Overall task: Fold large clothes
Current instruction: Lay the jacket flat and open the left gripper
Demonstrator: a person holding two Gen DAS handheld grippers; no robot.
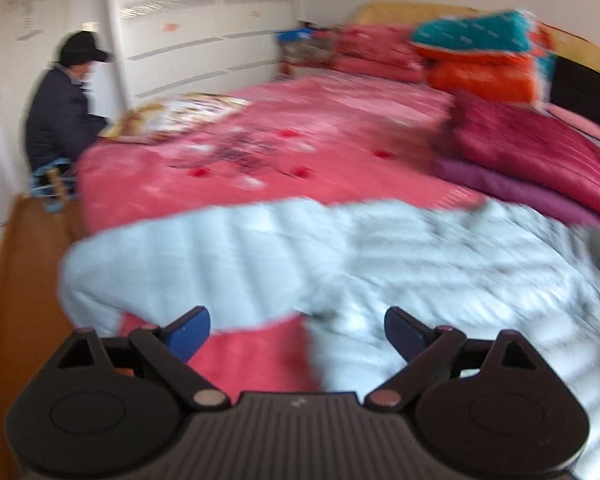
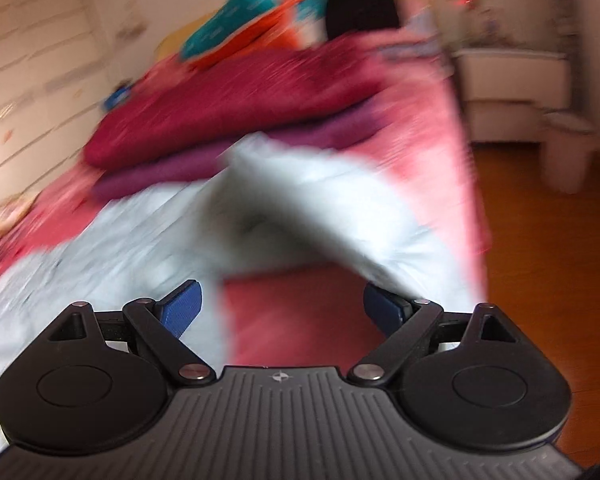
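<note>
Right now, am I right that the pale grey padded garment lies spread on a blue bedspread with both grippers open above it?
Not quite: the bedspread is pink, not blue, as the left wrist view shows. The pale grey padded garment does lie on it, with the left gripper and right gripper open above it.

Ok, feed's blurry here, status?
Left gripper open, empty. Right gripper open. Pale blue quilted jacket spread on bed. Nothing blocking.
</note>
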